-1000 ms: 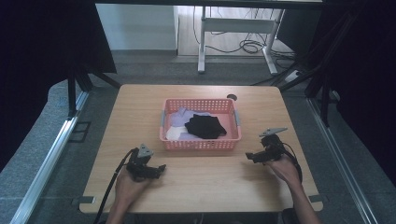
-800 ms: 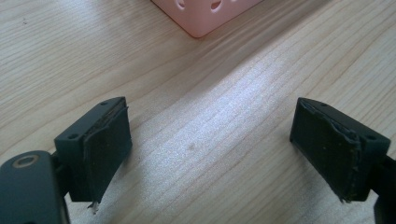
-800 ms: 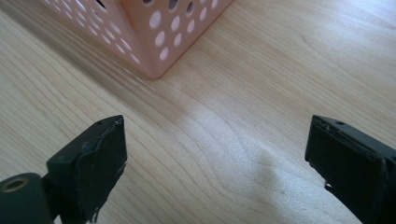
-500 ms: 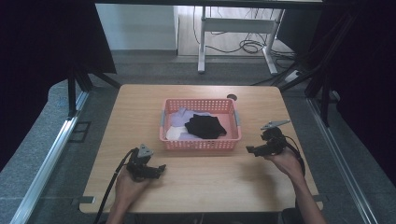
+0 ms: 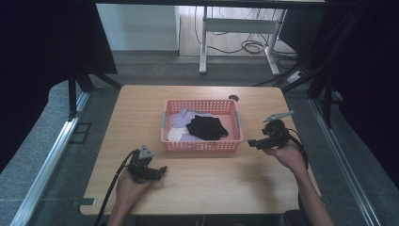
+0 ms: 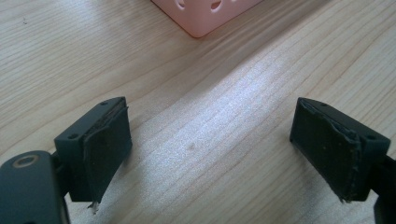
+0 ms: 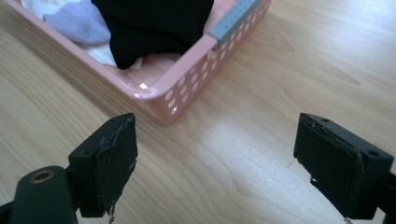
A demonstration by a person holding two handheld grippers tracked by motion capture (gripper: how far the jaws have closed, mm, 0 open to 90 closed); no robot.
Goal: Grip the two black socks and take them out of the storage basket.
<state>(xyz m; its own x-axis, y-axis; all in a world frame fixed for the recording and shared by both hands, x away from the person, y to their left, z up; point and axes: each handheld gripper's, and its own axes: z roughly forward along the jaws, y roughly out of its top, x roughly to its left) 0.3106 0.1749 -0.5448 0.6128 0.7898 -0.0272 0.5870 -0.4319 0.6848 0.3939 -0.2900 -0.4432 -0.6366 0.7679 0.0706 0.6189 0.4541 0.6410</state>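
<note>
1. The pink basket (image 5: 202, 141) sits mid-table and holds a black garment (image 5: 207, 127) on top of pale lilac and white pieces (image 5: 181, 118).
2. The right gripper (image 5: 254, 142) hovers just beside the basket's right front corner, jaws spread wide with nothing between them.
3. The left gripper (image 5: 157, 170) rests low on the table (image 5: 226, 183), near the basket's front left, jaws also spread and empty.
4. Judgement: no piece is lifted yet, so all the clothing is left to handle. The black garment looks the likely first pick.
</note>
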